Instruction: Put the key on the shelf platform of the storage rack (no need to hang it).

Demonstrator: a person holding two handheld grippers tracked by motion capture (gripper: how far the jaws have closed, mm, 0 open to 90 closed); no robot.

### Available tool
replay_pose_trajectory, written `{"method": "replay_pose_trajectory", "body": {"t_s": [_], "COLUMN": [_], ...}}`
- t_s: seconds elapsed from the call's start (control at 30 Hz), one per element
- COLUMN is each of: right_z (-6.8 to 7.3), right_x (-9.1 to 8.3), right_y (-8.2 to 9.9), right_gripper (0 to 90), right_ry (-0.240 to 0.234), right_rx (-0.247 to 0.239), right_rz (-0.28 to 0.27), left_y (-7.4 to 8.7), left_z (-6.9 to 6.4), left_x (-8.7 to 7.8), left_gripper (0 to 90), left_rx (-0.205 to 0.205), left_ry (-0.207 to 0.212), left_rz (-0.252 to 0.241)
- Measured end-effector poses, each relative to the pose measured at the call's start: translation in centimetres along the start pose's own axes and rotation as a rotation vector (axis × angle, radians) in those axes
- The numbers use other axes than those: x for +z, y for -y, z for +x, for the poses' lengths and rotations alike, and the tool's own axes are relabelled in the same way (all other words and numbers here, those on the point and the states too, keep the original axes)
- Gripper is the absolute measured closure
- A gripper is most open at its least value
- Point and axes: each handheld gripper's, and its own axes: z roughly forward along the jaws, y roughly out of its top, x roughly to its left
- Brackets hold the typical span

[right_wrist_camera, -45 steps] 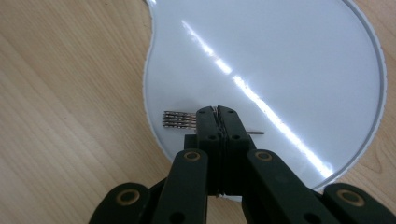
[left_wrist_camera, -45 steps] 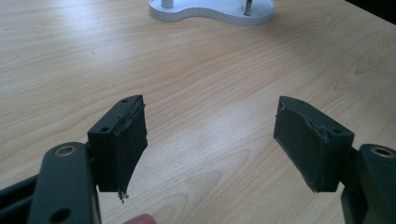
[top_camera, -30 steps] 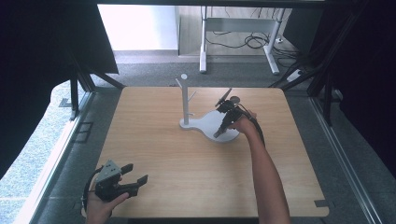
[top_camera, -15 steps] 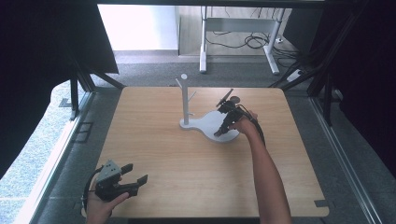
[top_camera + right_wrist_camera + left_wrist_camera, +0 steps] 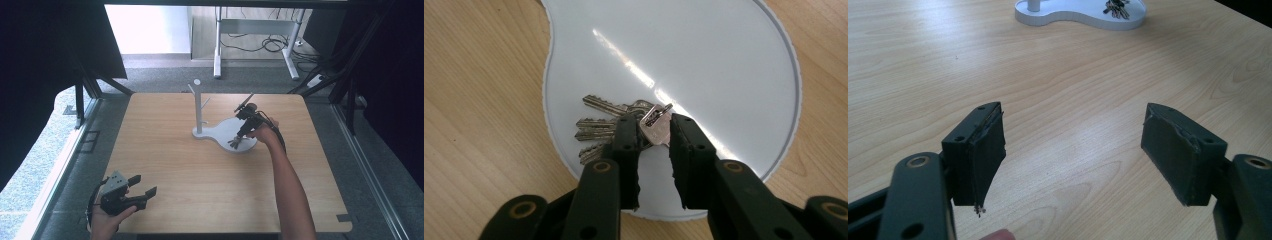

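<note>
Right claw [image 5: 654, 131] pinching keys [image 5: 616, 127] on white stand base [image 5: 724, 60]; left claw [image 5: 1073, 150] open, well apart

Light wooden table [image 5: 200, 175], white stand base [image 5: 222, 132] lying on its far middle, upright post [image 5: 198, 107] rising from it

We record: bench [image 5: 200, 170], pale wood grain; stand base [image 5: 704, 60], glossy white; keys [image 5: 611, 125], silver; left gripper [image 5: 1073, 150] and right gripper [image 5: 654, 130], black.

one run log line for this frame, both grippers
right gripper: shut on keys on white stand base | left gripper: open, empty, over table near edge
</note>
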Motion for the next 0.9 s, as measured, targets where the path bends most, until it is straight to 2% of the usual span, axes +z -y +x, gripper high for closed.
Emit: {"method": "replay_pose_trajectory", "body": {"t_s": [0.17, 0.4, 0.53, 0.67, 0.9], "right_z": [0.6, 2.1, 2.9, 3.2, 3.7], "right_x": [-1.3, -2.6, -3.3, -3.7, -4.6], "right_y": [0.4, 1.2, 2.3, 3.1, 5.5], "right_gripper": [66.4, 66.3, 65.1, 64.7, 62.1], "right_ry": [-0.021, -0.042, -0.053, -0.071, -0.081], "right_rx": [-0.018, -0.066, -0.090, -0.086, -0.093], "right_rz": [-0.033, -0.076, -0.098, -0.121, -0.159], "left_y": [0.0, 0.0, 0.0, 0.0, 0.0], "left_z": [-0.1, 0.3, 0.3, 0.4, 0.3], "left_x": [0.0, -0.2, -0.3, -0.3, -0.3], "left_gripper": [25.7, 25.8, 25.7, 25.7, 25.7], "left_rx": [0.001, -0.006, -0.009, -0.011, -0.010], "left_ry": [0.000, -0.005, -0.008, -0.007, -0.007], "left_rz": [0.002, -0.001, -0.005, -0.002, -0.003]}}
